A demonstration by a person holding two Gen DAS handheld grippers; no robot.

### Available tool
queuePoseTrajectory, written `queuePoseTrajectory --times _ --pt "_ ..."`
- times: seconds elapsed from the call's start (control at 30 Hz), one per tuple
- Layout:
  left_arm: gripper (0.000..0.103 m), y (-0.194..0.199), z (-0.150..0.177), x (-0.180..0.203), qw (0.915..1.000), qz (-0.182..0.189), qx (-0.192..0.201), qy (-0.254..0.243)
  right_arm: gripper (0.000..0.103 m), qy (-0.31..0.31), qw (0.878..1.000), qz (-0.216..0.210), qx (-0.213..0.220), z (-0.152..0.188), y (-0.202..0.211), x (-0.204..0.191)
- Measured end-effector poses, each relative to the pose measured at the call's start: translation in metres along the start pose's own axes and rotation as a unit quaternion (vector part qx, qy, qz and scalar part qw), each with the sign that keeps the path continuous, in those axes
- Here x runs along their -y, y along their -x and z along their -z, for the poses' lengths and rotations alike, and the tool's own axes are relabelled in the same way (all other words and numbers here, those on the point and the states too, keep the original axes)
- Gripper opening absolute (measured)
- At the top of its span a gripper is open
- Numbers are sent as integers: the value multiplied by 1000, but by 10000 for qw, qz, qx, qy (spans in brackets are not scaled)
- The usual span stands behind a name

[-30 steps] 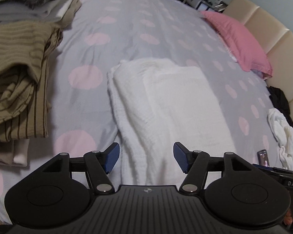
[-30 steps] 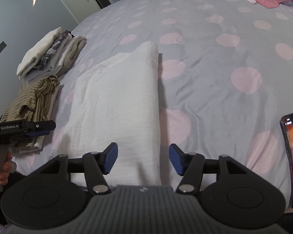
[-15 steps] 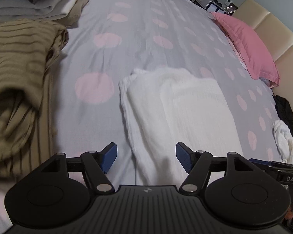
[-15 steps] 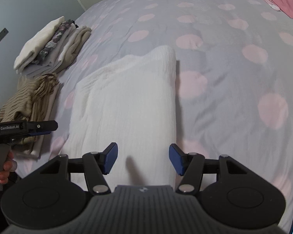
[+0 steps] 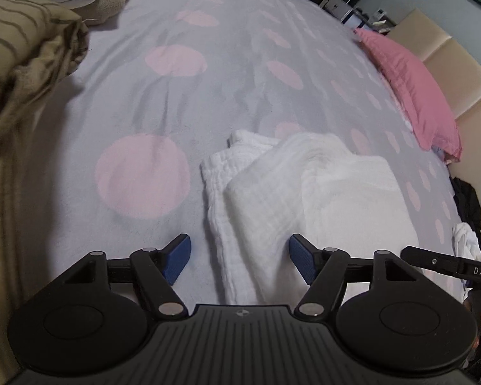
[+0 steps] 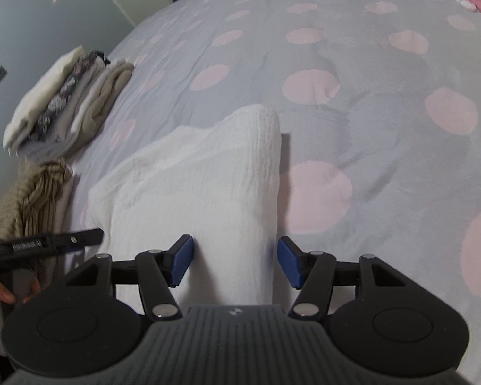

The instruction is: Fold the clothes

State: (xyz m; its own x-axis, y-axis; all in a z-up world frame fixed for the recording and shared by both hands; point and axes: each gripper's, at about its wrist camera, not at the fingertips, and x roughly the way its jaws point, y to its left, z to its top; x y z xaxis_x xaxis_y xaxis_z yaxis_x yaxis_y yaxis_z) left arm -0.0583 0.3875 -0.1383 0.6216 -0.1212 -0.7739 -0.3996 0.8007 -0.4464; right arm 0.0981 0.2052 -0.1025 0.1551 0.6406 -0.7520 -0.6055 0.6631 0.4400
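A white garment [image 5: 304, 192] lies partly folded on a grey bedspread [image 5: 182, 102] dotted with pink circles, close in front of me. It looks like thin crinkled cotton: light, soft and floppy, likely to sag and slide out of shape when lifted, and in no danger of breaking. Its layers are stacked, so a shallow pinch could catch only the top one. I judge the best hold to be at the near end, one gripper on each long side, biting through all the layers at the edge.

My left gripper [image 5: 240, 258] hangs over the garment's left edge, tilted down toward the bed. Its blue pads are spread wide apart and pinch nothing; whether the tips brush the cloth I cannot tell. The left pad sits over bare bedspread, the right over white cloth.

My right gripper [image 6: 234, 261] hangs over the garment's right folded edge [image 6: 269, 166]. Its jaws are also spread, with the cloth lying between them but not squeezed.

To the left sit a striped tan garment [image 5: 22, 64] and a stack of folded clothes [image 6: 64, 102]. A pink pillow [image 5: 413, 89] lies far off to the right.
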Motion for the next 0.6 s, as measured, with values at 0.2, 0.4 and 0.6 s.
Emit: queuePoseTrajectory --times 0.2,0.4,0.6 --pt "66 -11 1 8 9989 24 213 -415 61 -122 9998 -133 116 5 -15 9" --pt "50 -16 11 25 9948 -88 472 -897 61 -151 9997 -139 152 5 -22 7" --pt "24 -18 10 27 9953 105 573 -771 47 -122 9996 -162 204 5 -22 5"
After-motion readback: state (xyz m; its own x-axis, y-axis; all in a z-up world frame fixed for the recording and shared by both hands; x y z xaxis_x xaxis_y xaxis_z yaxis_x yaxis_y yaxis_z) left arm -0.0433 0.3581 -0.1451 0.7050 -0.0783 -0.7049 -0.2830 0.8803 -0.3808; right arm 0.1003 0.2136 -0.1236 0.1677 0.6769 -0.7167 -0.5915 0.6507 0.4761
